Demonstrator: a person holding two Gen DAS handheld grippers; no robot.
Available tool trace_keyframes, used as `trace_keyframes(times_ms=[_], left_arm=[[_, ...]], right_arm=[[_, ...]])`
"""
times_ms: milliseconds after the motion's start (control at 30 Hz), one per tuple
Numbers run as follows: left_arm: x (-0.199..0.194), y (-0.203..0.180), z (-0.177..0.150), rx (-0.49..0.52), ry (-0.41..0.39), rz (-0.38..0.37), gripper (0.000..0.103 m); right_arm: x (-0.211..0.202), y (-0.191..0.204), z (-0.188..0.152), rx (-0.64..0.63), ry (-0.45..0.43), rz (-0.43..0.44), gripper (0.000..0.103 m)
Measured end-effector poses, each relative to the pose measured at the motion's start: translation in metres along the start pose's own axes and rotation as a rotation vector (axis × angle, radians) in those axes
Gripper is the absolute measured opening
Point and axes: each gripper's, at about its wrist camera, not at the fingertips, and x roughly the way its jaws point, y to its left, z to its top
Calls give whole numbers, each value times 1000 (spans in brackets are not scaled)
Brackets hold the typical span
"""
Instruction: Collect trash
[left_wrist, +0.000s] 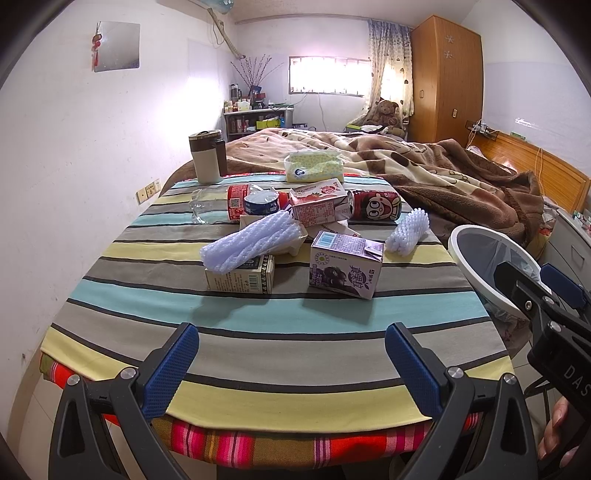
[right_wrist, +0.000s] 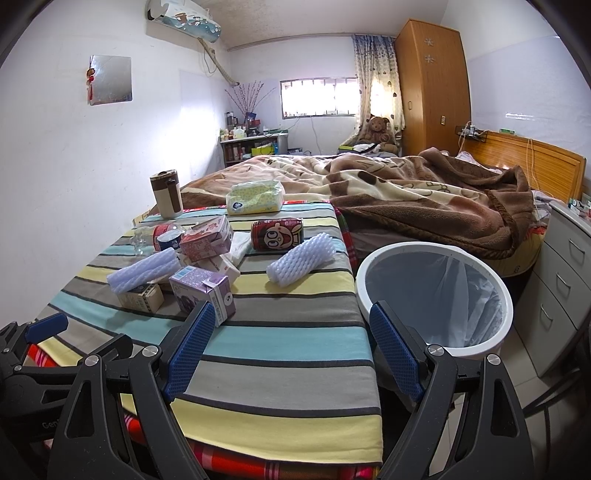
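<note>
Trash lies on a striped table: a purple drink carton, a foam net sleeve on a small box, a second foam sleeve, a red can, a pink carton and a crushed bottle. A white bin with a liner stands right of the table. My left gripper is open over the near edge. My right gripper is open and empty, between table and bin.
A brown and cream cup and a tissue pack stand at the table's far end. A bed with a brown blanket lies beyond. Grey drawers stand at the right.
</note>
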Motion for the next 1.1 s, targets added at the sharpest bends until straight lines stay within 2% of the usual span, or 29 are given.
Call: trace_keyframes(times_ms=[1000,1100], left_arm=[[-1,0,1,0,1,-3,102],[3,1,4,2,15,-9,102]], right_arm=[[-1,0,1,-5,1,0,87],[5,1,2,-20,5,28,87]])
